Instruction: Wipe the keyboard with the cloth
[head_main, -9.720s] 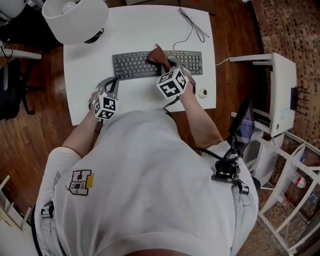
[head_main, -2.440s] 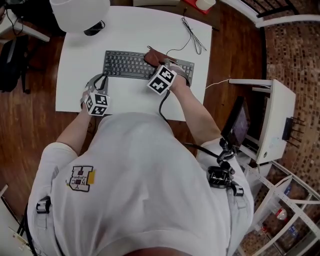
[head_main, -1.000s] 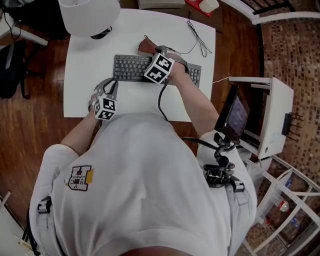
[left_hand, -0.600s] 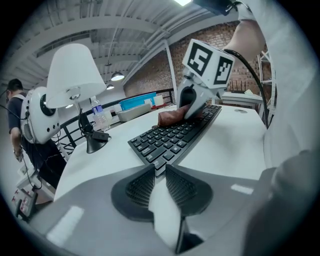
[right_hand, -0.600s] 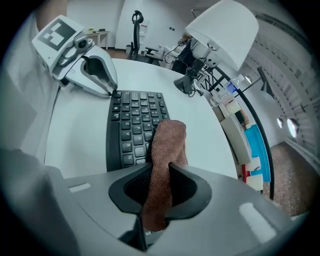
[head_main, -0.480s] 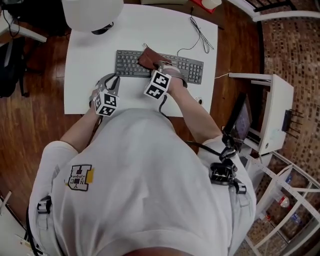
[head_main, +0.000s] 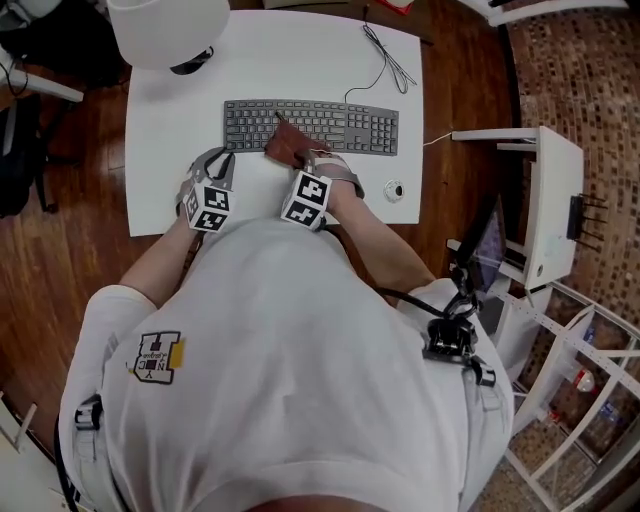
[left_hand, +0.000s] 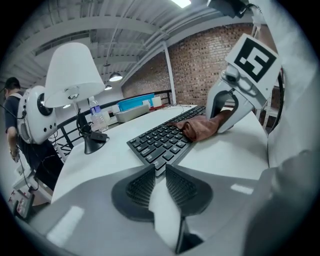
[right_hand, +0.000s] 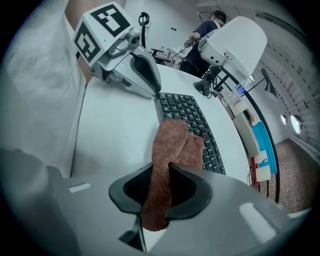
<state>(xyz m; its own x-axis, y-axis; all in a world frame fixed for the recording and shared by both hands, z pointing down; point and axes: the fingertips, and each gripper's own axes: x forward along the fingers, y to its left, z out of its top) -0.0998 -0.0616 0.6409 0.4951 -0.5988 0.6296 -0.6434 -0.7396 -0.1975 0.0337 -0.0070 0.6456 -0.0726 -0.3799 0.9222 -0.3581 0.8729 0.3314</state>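
Note:
A dark keyboard (head_main: 340, 122) lies across the white table (head_main: 160, 120). My right gripper (head_main: 296, 160) is shut on a brown cloth (head_main: 287, 147). The cloth drapes over the keyboard's near edge, left of its middle, and partly onto the table. In the right gripper view the cloth (right_hand: 172, 145) runs up between the jaws and spreads onto the keys (right_hand: 192, 112). My left gripper (head_main: 216, 162) rests on the table just before the keyboard's left end. Its jaws stand a narrow gap apart with nothing between them (left_hand: 158, 172). The left gripper view shows the cloth (left_hand: 200, 127) under the right gripper (left_hand: 225, 117).
A white lamp (head_main: 165, 25) stands at the table's far left corner. A thin cable (head_main: 385, 55) runs from the keyboard toward the far right. A small round object (head_main: 393, 190) sits near the table's right front. A white rack (head_main: 530, 200) stands to the right.
My right gripper has dragged the cloth from the keyboard's far edge across the keys to its near edge, toward the person. The left gripper has stayed put.

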